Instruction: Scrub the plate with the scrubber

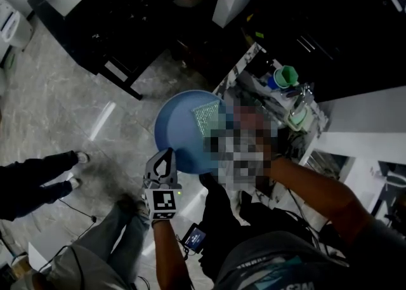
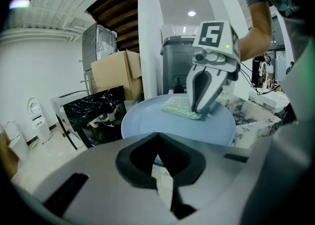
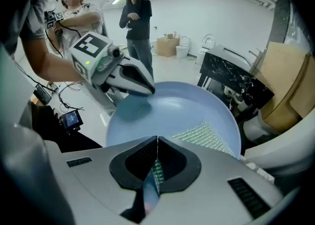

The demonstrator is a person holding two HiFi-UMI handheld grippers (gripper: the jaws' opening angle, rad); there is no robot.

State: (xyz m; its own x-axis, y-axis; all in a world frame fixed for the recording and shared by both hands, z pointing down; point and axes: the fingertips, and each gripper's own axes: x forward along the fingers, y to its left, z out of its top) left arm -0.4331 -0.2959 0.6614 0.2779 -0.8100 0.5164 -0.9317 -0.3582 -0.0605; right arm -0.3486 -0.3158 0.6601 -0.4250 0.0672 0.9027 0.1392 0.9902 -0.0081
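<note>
A round blue plate point(image 1: 181, 136) is held up in the air, tilted. My left gripper point(image 1: 166, 157) is shut on its near rim, and in the right gripper view the left gripper point(image 3: 146, 90) clamps the plate's point(image 3: 172, 108) left edge. A green mesh scrubber point(image 1: 206, 117) lies flat against the plate's face. My right gripper point(image 3: 156, 167) is shut on one end of the scrubber point(image 3: 209, 136). In the left gripper view the right gripper point(image 2: 199, 112) presses the scrubber point(image 2: 181, 106) onto the plate point(image 2: 157, 123). In the head view a mosaic patch hides the right gripper.
Two people point(image 3: 135, 19) stand behind the plate. A black marble table point(image 2: 96, 108) and a cardboard box point(image 2: 115, 74) are beside it. A rack with a green cup point(image 1: 288, 76) sits by a marble counter point(image 1: 304, 114). A bystander's legs point(image 1: 44, 177) are at the left.
</note>
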